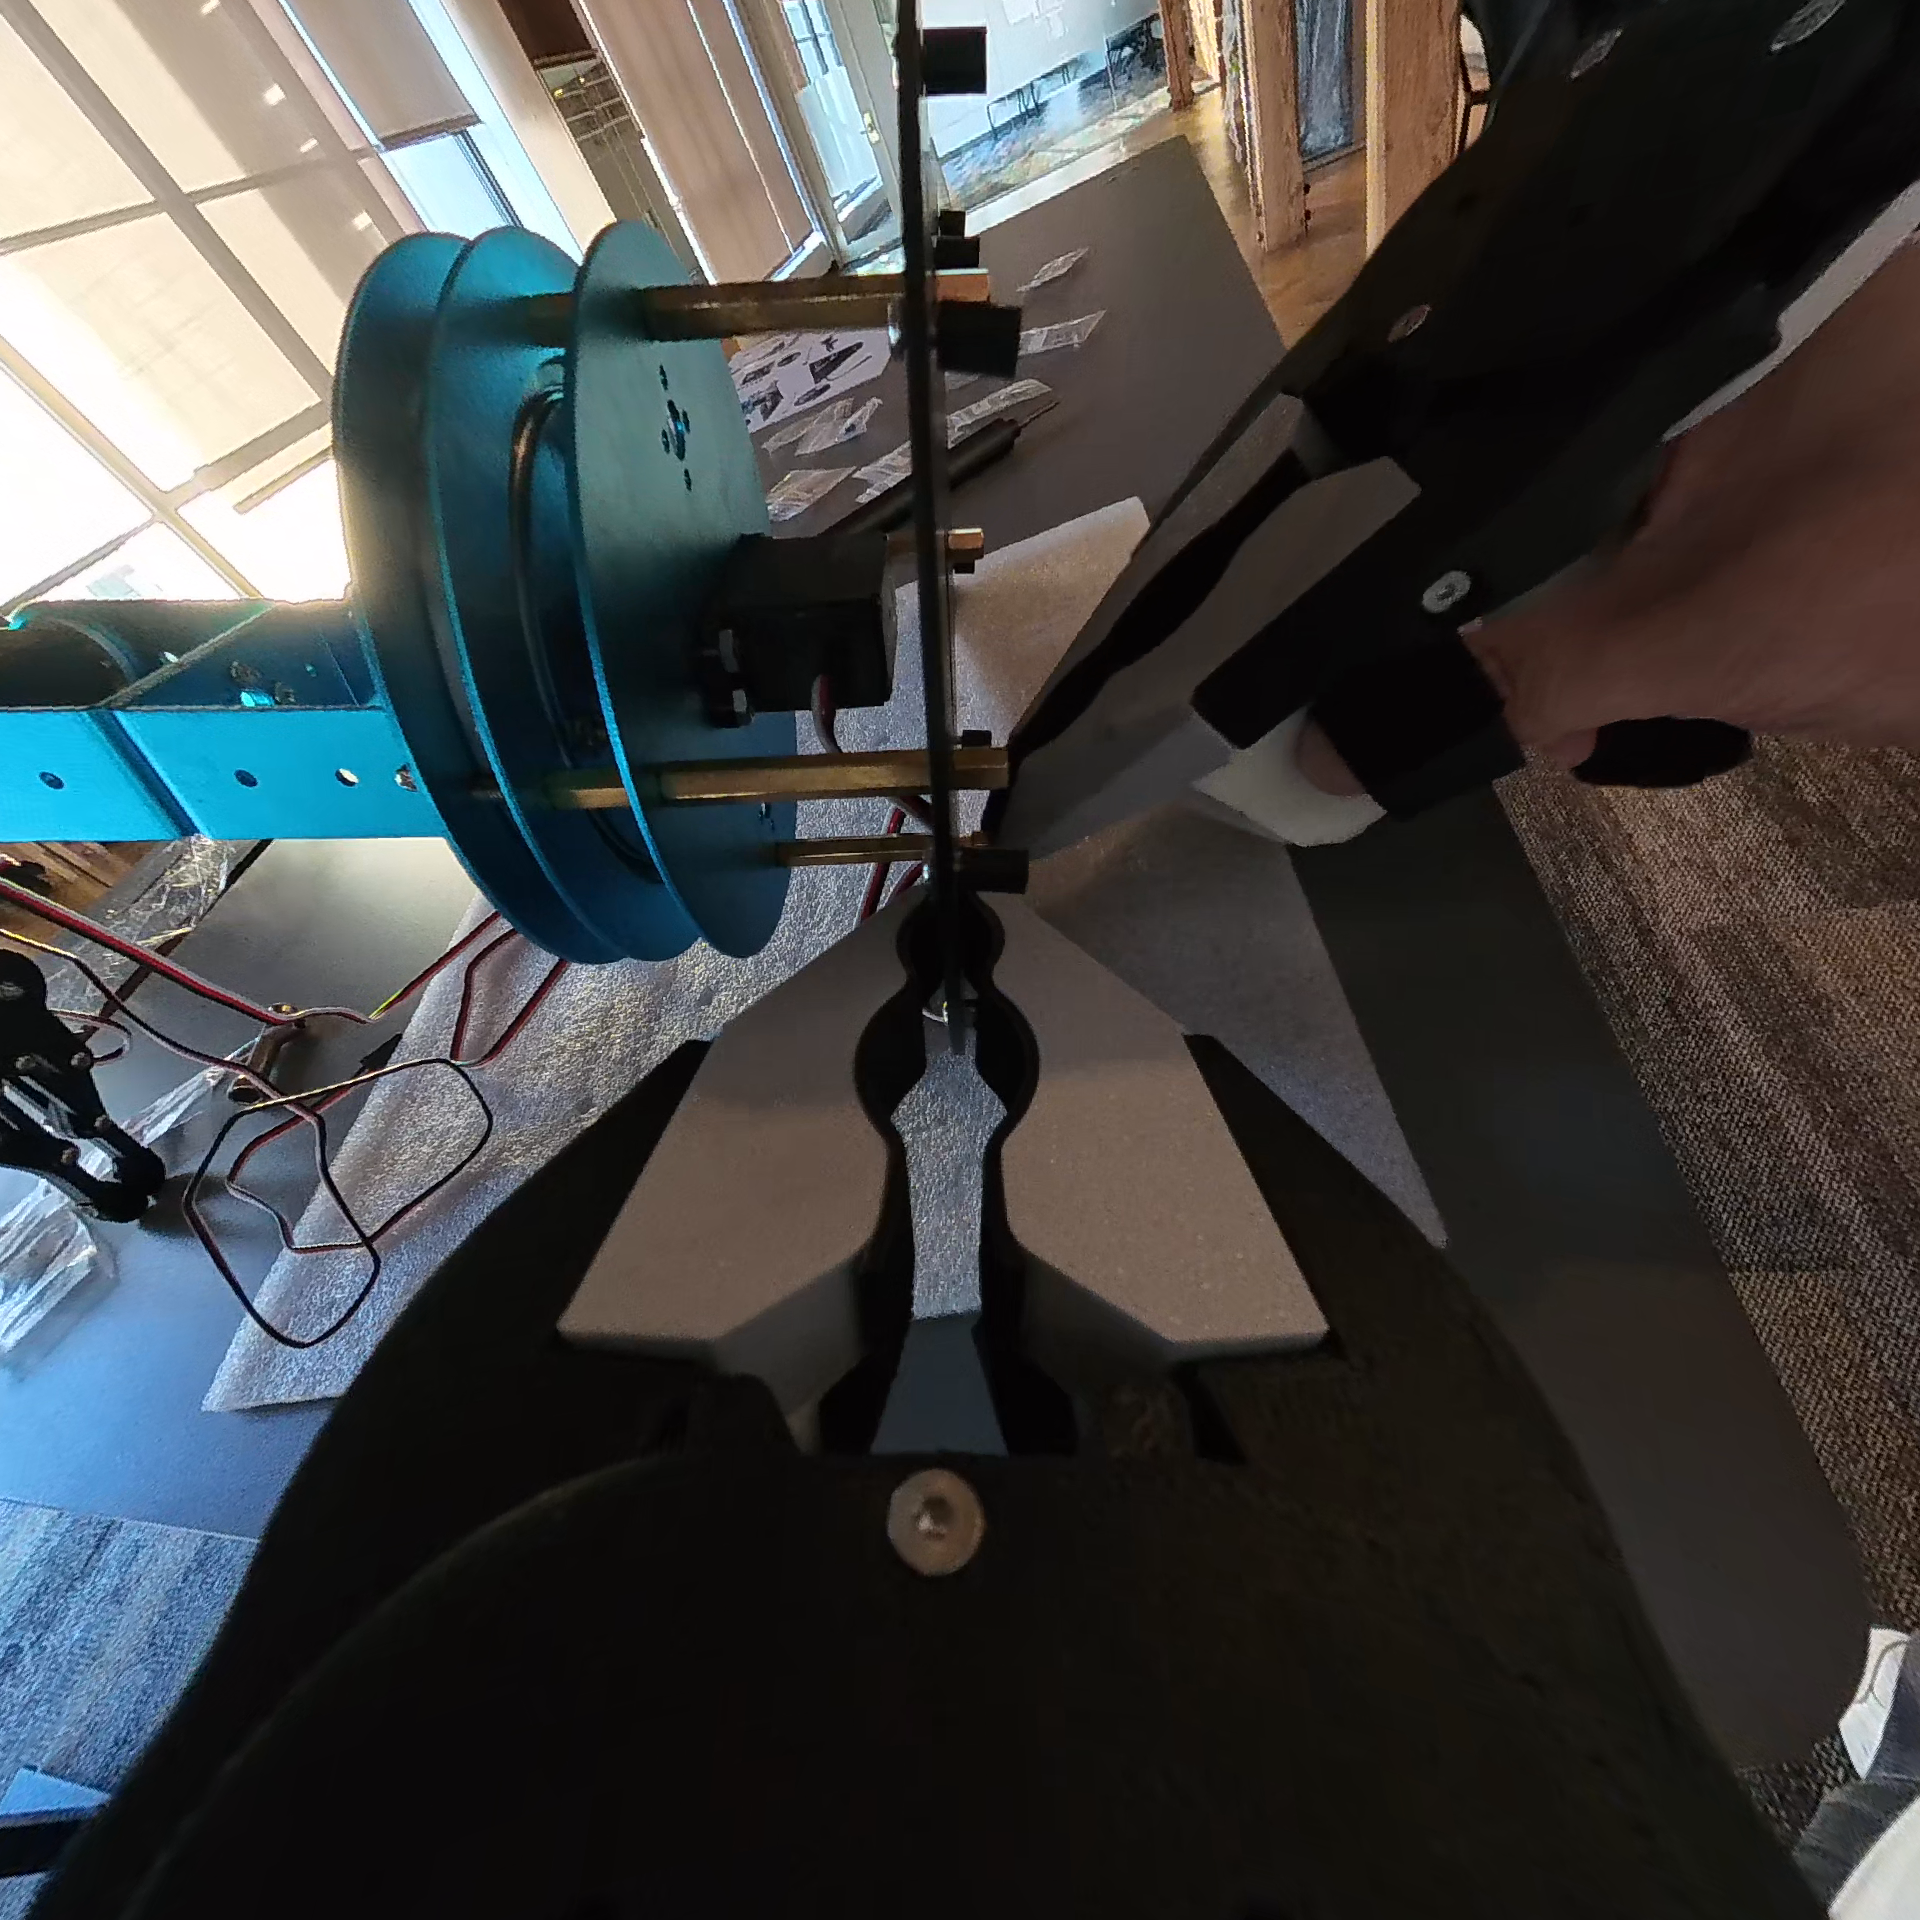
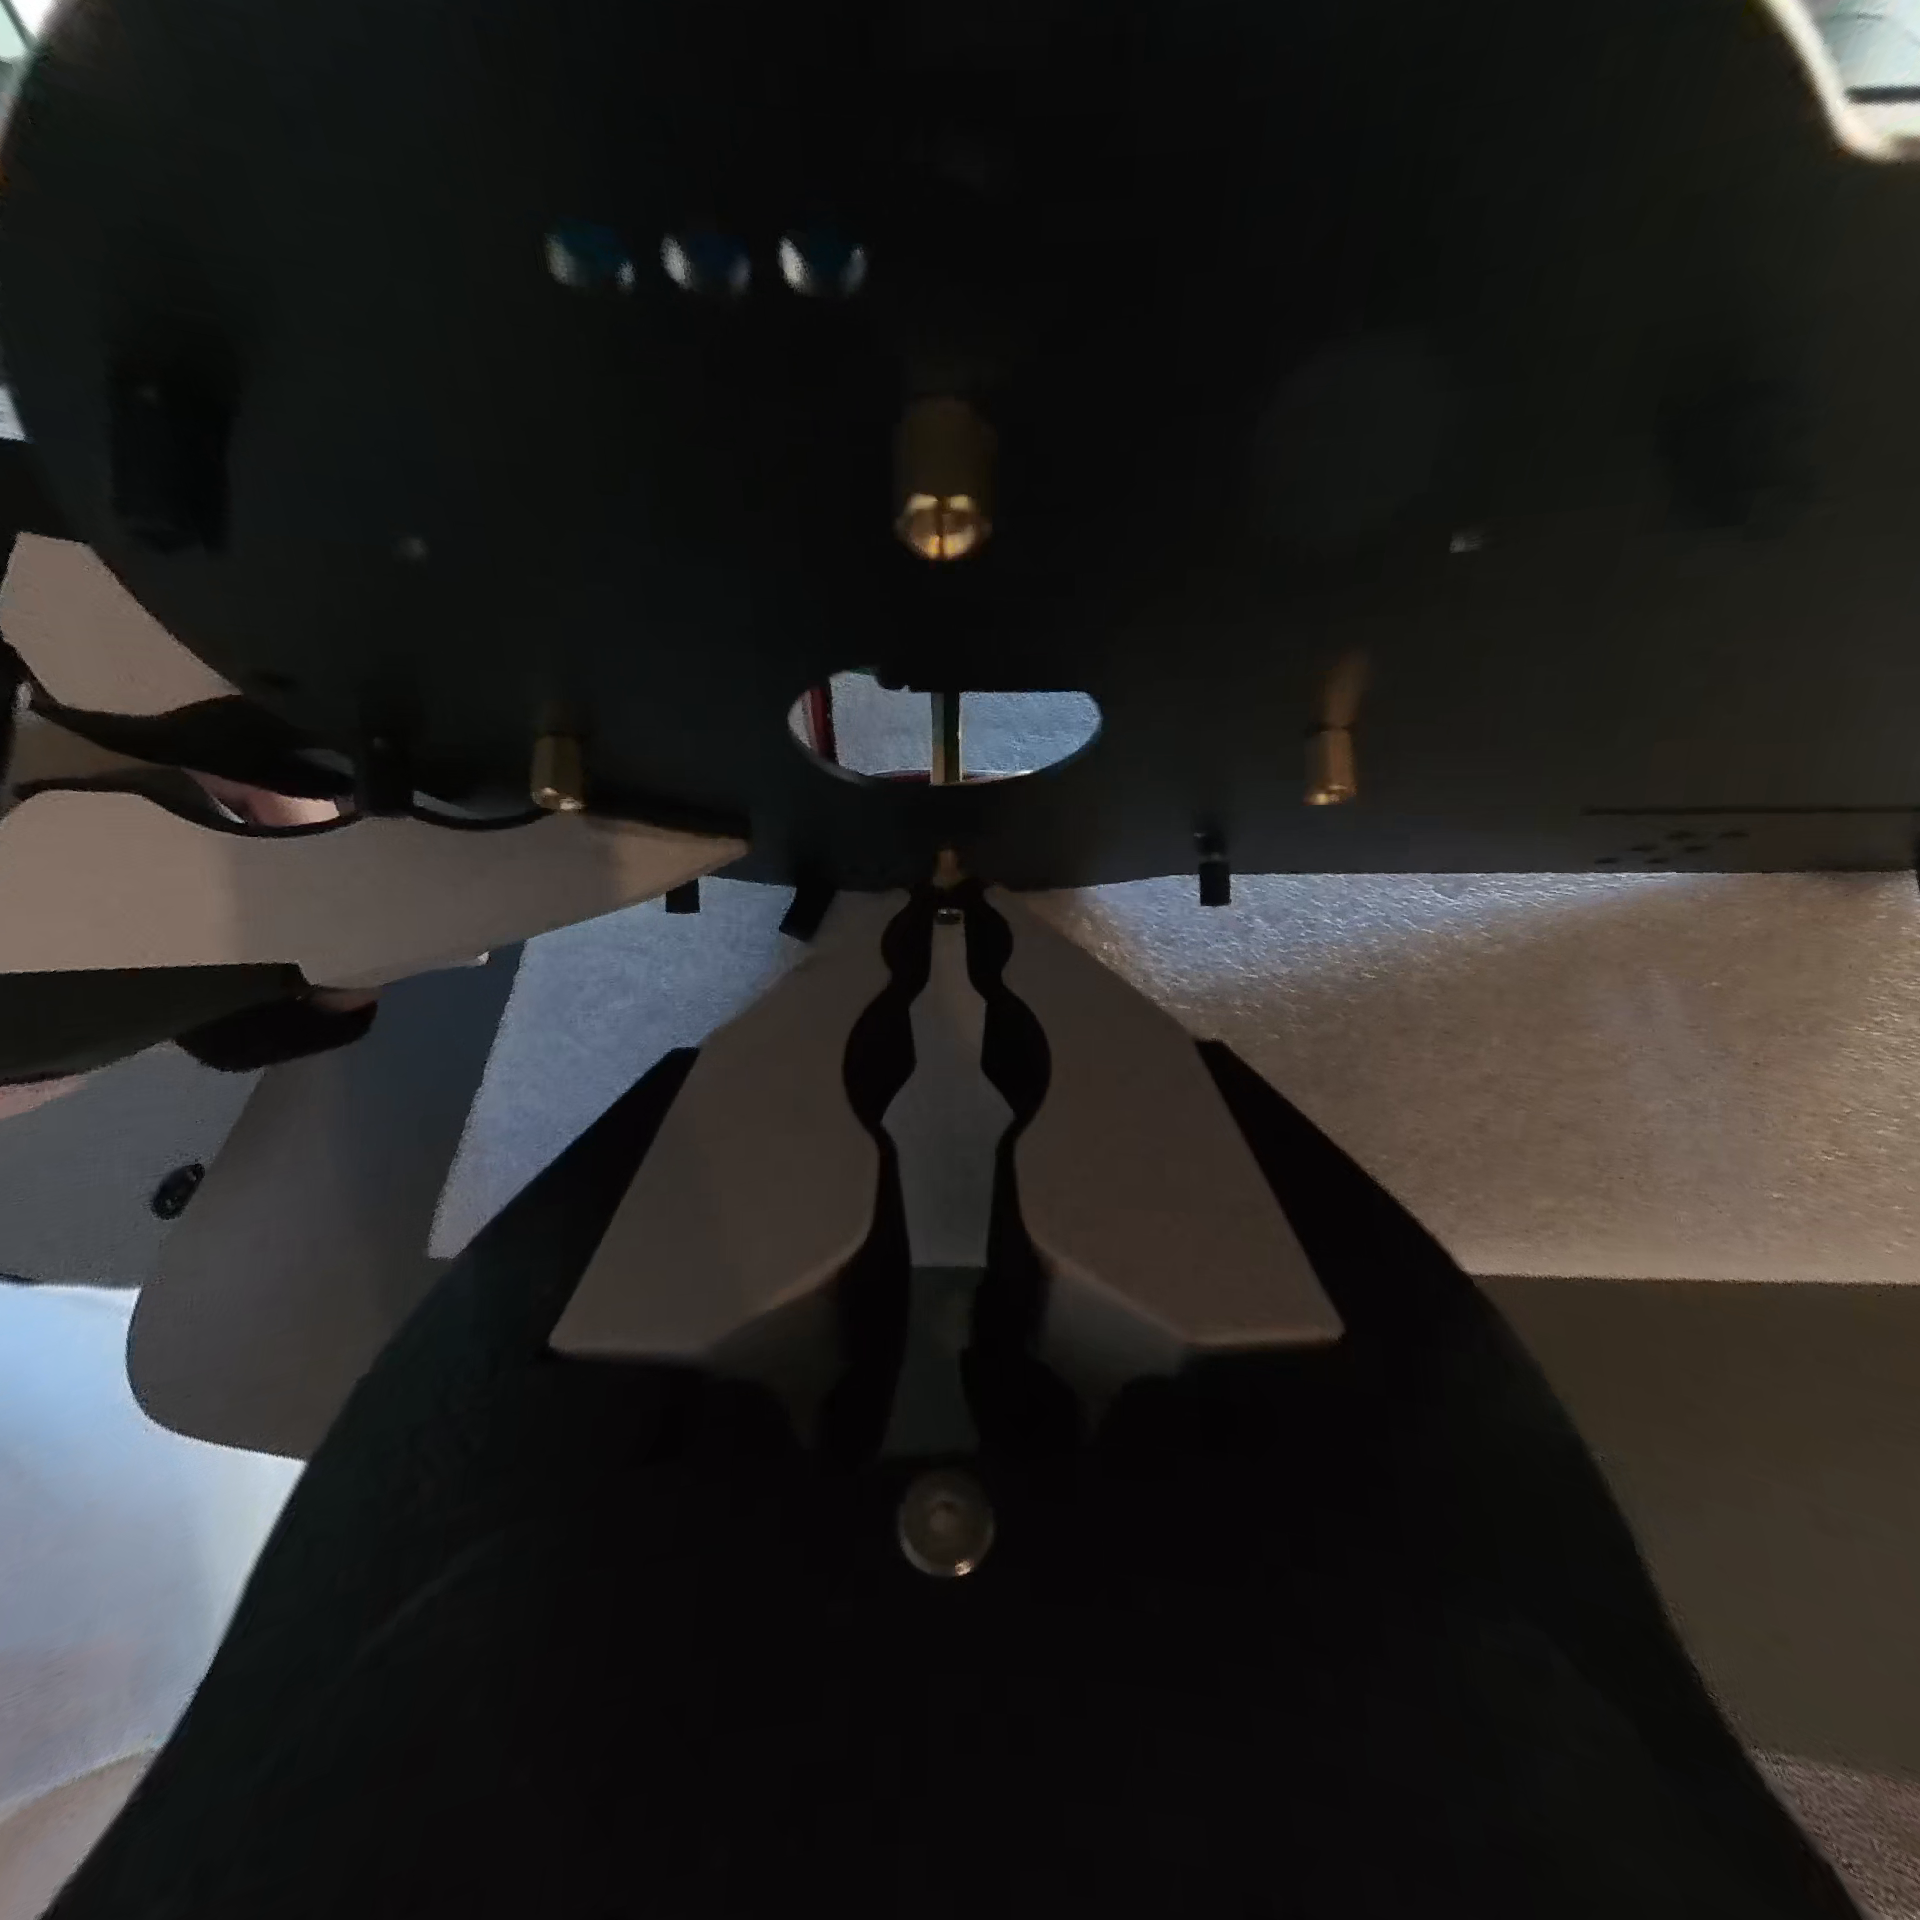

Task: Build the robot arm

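Note:
A thin black plate point(image 1: 920, 520), seen edge-on, is joined by brass standoffs point(image 1: 790, 774) to blue discs point(image 1: 499, 582) on a blue beam point(image 1: 208, 769). My left gripper point(image 1: 948, 925) is shut on the plate's lower edge. My right gripper point(image 1: 1003, 821), held by a hand, comes in from the upper right with its tips at a standoff end point(image 1: 1003, 868) on the plate. In the right wrist view the right gripper point(image 2: 948, 899) is nearly closed on a small brass standoff point(image 2: 948, 864) at the edge of the dark plate point(image 2: 623, 468). The left gripper's finger point(image 2: 416, 883) shows at the left.
A white foam sheet point(image 1: 1143, 935) lies under the assembly on a black table point(image 1: 1507, 1143). Red and black wires point(image 1: 343, 1143) loop at the left beside a black bracket point(image 1: 42, 1091). Printed paper pieces point(image 1: 810, 384) and a dark tool point(image 1: 977, 457) lie farther back. Carpet point(image 1: 1766, 987) is to the right. The tips of one gripper are about 4 cm away from the tips of the other.

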